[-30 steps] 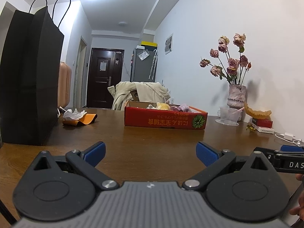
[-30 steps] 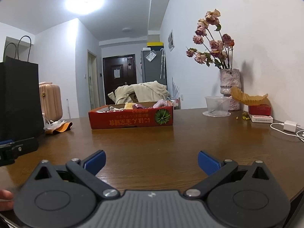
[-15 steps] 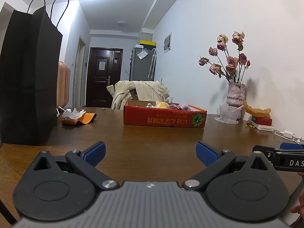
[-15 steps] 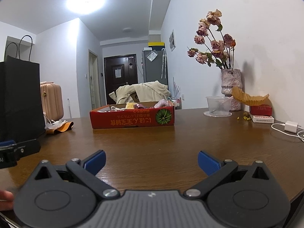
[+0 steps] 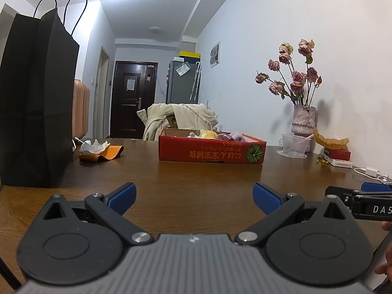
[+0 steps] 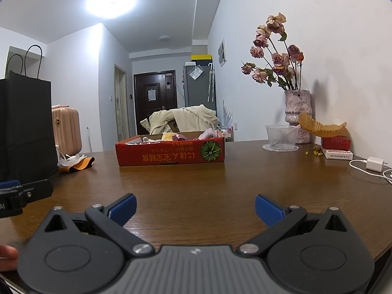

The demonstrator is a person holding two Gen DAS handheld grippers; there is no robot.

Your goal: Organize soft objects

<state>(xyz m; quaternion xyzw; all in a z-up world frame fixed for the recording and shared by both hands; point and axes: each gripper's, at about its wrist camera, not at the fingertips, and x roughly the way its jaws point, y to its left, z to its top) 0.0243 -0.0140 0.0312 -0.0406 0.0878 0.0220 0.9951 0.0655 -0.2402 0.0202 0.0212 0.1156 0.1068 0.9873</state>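
A red cardboard box stands on the brown table far ahead; it also shows in the right wrist view. Yellow, white and purple soft objects poke above its rim, and they show in the right wrist view too. My left gripper is open and empty, low over the near table. My right gripper is open and empty, beside the left one. Each gripper's tip shows in the other's view.
A tall black paper bag stands at the left. An orange pouch with white crumpled tissue lies beside it. A vase of dried roses, a clear cup, a red box and a white charger line the right wall.
Both grippers have tilted slightly, so the box and room sit a little differently in view. Both stay open and empty.
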